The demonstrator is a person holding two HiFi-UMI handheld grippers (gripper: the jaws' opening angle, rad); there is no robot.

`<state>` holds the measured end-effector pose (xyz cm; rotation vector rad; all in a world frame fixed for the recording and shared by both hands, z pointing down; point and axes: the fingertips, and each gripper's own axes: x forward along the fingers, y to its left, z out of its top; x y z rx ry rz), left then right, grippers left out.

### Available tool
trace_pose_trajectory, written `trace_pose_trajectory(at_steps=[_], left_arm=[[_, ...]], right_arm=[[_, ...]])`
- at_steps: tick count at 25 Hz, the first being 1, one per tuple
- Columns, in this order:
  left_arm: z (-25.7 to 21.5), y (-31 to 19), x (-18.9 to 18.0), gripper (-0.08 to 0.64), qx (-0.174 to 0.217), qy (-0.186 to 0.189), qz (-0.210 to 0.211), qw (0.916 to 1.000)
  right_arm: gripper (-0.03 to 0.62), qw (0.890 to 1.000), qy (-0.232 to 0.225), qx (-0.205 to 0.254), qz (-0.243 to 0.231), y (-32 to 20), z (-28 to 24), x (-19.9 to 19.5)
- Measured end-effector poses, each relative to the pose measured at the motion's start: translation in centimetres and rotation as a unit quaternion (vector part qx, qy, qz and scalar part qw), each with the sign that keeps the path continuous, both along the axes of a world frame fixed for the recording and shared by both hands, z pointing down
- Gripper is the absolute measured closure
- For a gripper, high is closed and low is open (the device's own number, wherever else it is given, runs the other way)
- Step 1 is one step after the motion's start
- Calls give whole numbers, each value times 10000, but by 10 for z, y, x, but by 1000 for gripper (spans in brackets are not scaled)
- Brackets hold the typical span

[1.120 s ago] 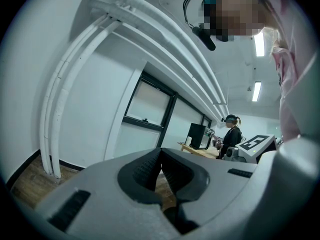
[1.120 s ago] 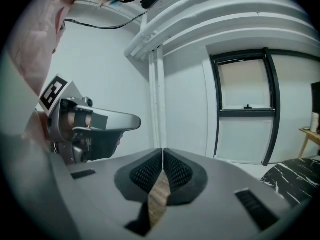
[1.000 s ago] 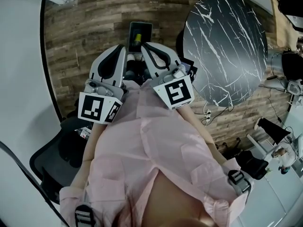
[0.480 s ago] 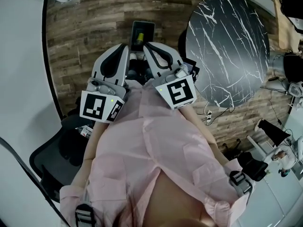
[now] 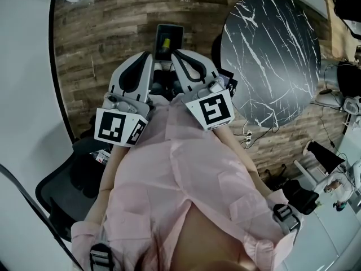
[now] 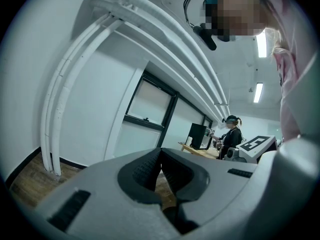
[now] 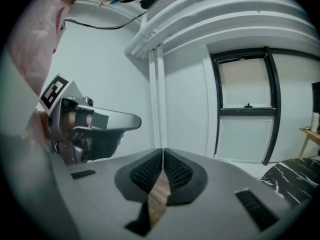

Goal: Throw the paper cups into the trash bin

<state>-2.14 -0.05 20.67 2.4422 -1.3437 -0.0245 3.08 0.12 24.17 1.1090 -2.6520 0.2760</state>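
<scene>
The left gripper [image 6: 160, 153] is closed, its ribbed pads meeting at the tip with nothing between them, and the right gripper [image 7: 163, 153] is closed and empty in the same way, with only a sliver of wooden floor [image 5: 101, 33] showing through the gap behind its pads. In the head view both grippers are held close together against the front of the person's pink shirt [image 5: 180, 179], side by side, tips pointing to the far side. The trash bin [image 5: 168, 41], a dark rectangular container, stands on the floor just beyond the two tips, between them in line. Something yellow lies inside it, too small to identify. To the right of the bin is a round black marble worktop [image 5: 271, 55], its top bare where it shows. A black chair [image 5: 65, 193] sits at the near left, beside a white wall. The left gripper view looks along that wall with its white pipes [image 6: 75, 84] towards another person [image 6: 232, 134] standing at a far desk.
</scene>
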Motion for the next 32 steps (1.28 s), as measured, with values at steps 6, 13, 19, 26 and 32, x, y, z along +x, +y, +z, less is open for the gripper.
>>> trace_pose_trajectory(at_steps=[6,13,19,26,32], left_arm=[[0,-1,-1,545,5,3,-13,10000],[2,-2,-1,545,2,-1,-5,10000],[1,-5,-3,545,-3,-3,-10,10000],[2,-6,-3,545,3,-5,-14,10000],[2,-7,-3,545,-2,-9,-3,10000]], right_arm=[[561,10000,-6,0,9,-1,0,0],[563,10000,8,30,45,-3,0,0],[563,10000,36,48,28,-5,-1,-2],[563,10000,52,73,-22,-5,-1,-4],[563,10000,46,55,-12,-7,-1,-4]])
